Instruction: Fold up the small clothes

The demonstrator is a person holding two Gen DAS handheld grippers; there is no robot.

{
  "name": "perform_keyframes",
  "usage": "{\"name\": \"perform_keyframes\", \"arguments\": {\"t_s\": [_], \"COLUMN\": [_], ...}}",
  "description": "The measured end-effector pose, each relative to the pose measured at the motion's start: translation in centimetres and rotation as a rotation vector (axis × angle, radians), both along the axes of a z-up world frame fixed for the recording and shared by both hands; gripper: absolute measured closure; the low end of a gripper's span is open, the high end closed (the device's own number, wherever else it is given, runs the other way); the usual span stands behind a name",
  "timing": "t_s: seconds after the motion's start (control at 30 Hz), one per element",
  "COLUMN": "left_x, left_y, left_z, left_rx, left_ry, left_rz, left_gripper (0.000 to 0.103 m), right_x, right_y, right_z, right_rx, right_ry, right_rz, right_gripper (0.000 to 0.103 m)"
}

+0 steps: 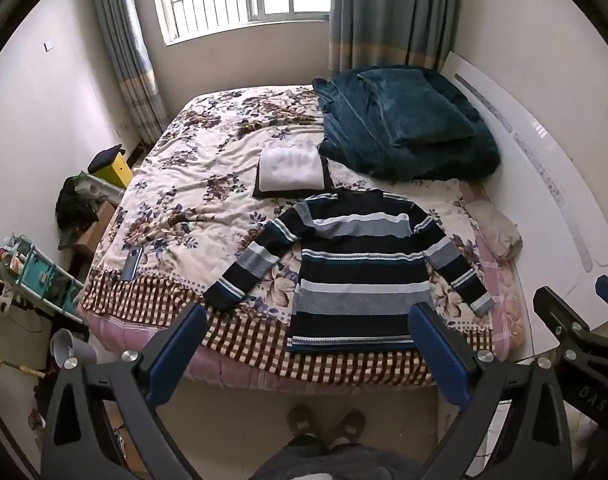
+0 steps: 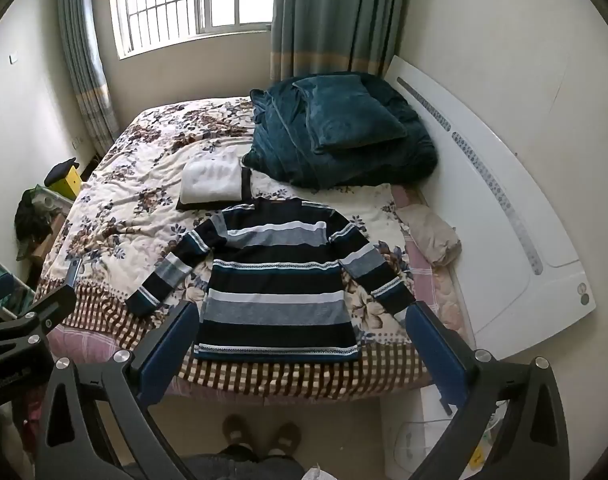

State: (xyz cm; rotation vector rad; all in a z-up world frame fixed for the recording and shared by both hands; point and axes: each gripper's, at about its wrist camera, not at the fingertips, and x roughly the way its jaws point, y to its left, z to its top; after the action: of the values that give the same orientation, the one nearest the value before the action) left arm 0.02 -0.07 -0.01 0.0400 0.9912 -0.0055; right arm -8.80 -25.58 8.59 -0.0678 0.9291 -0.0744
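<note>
The striped sweater (image 1: 360, 276) lies flat on the bed (image 1: 176, 184), hem nearest, collar far, below both grippers' spread, empty jaws.

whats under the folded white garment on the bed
A dark folded garment lies under the white one, showing along its near and right edges. What kind of garment it is stays hidden.
</note>
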Motion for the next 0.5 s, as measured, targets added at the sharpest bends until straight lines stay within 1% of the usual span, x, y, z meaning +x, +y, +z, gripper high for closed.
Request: {"name": "perform_keyframes", "arguments": {"t_s": [0.07,0.23,0.27,0.5], "left_x": [-0.05,0.08,-0.20,0.12], "left_y": [0.03,-0.20,-0.18,0.21], "left_z": [0.01,0.03,0.19,-0.25], "left_rx": [-0.010,-0.009,-0.011,-0.021], "left_ry": [-0.012,-0.009,-0.019,-0.017], "left_rz": [0.002,0.000,0.000,-0.001], "left_gripper": [0.000,0.000,0.000,0.000], "right_x": [0.00,-0.01,0.01,-0.02], "right_y": [-0.04,-0.01,0.00,0.00], "right_z": [-0.01,0.01,0.01,0.03], "right_rx": [0.005,-0.001,-0.001,0.003], "right_ry": [0.000,-0.005,-0.004,-0.007], "right_rz": [0.000,-0.001,-0.002,0.002], "right_gripper": [0.000,0.000,0.000,0.000]}}
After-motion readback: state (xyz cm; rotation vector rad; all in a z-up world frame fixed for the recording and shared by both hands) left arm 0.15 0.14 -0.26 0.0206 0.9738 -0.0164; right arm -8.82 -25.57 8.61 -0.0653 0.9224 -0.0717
